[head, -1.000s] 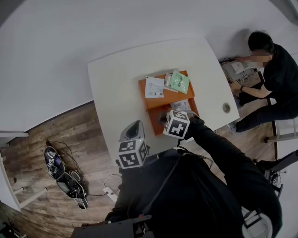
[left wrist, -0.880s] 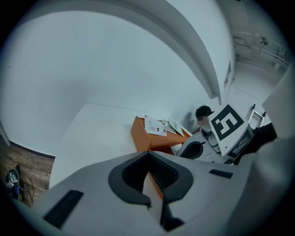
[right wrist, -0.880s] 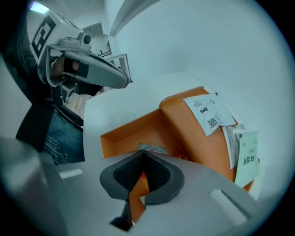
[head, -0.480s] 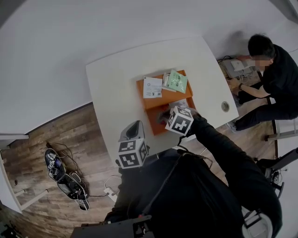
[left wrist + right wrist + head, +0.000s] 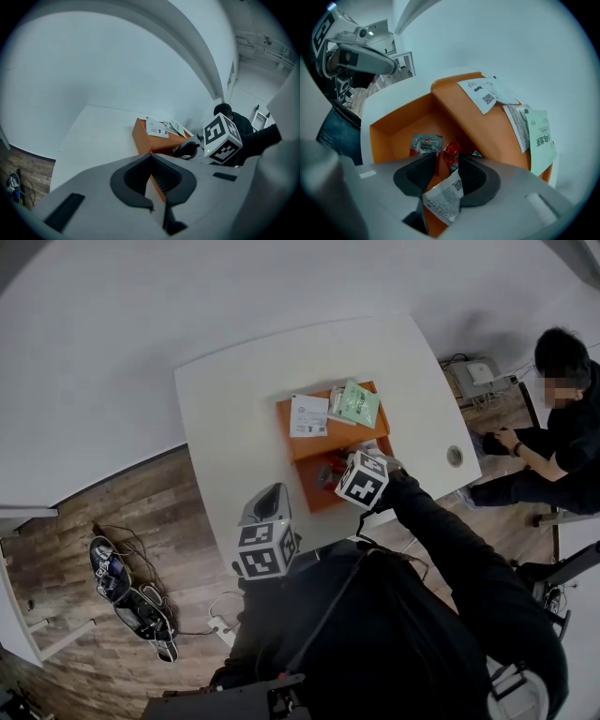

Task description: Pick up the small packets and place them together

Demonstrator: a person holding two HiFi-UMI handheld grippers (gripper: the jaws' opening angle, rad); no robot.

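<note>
— How are the jaws of the right gripper [image 5: 446, 161]?
— Apart, and they have just been opening. A white packet [image 5: 443, 199] with a printed code stands slanted between them, low in the middle of the right gripper view. They are not pressing on it
— And below it?
— The open part of the orange box [image 5: 393, 126], which sits mid-frame in the head view on the white table [image 5: 234, 409]. A flat red packet [image 5: 425, 144] and a crinkled red packet [image 5: 451, 157] lie on its floor, just beyond the jaw tips
— Any other packets?
— On the box's sloped lid [image 5: 464, 119], upper right of that view, there is a white slip [image 5: 485, 96] and a green packet [image 5: 541, 140] beside it
— The left gripper [image 5: 150, 157]?
— Its jaws are closed with nothing between them. It is at the table's near edge, lower left of the box in the head view, well apart from the packets
</note>
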